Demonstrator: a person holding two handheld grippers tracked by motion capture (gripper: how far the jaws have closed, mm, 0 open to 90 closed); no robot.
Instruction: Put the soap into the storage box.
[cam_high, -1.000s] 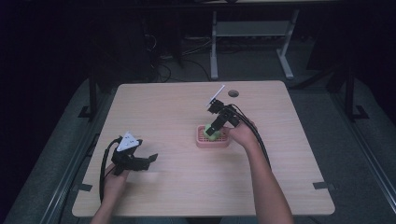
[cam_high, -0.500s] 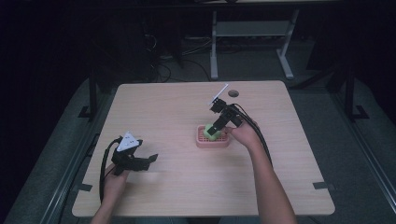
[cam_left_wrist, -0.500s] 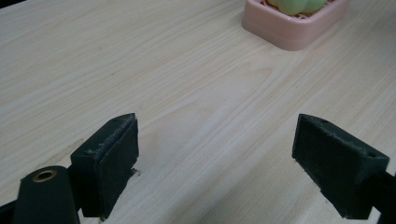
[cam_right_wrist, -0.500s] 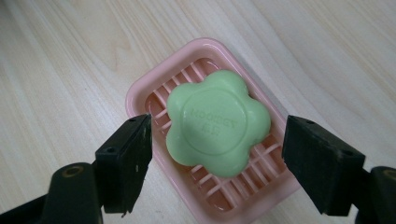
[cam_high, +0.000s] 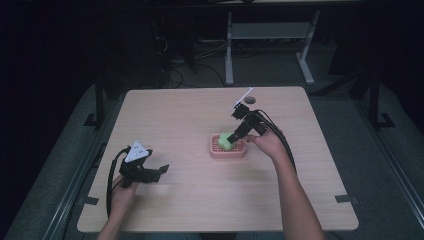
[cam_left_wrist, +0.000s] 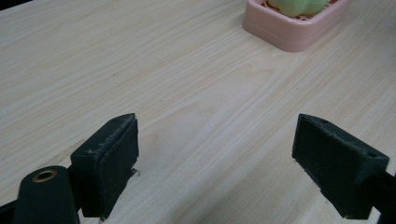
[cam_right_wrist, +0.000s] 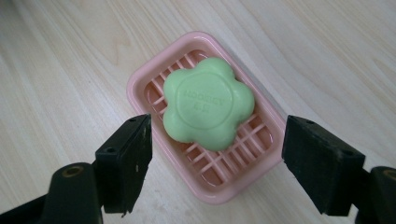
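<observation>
A green flower-shaped soap (cam_right_wrist: 208, 104) (cam_high: 224, 142) lies in a pink slatted soap dish (cam_right_wrist: 140, 85) (cam_high: 228, 153) near the table's middle. My right gripper (cam_right_wrist: 215, 161) (cam_high: 233, 136) hovers just above the dish, open, its jaws spread wide on either side of the soap without touching it. My left gripper (cam_high: 156, 171) (cam_left_wrist: 215, 163) rests low over the table's front left, open, with bare wood between its jaws. The dish (cam_left_wrist: 292, 35) with the soap (cam_left_wrist: 294, 5) sits far ahead in the left gripper view.
A light wooden table (cam_high: 180, 120) carries a small dark round object (cam_high: 249, 101) near its far edge. Black cables trail from both grippers. Beyond the table stand a white frame (cam_high: 270, 35) and loose cables on the dark floor.
The right gripper has drawn back slightly from the dish with its jaws apart. The left gripper has stayed in place.
</observation>
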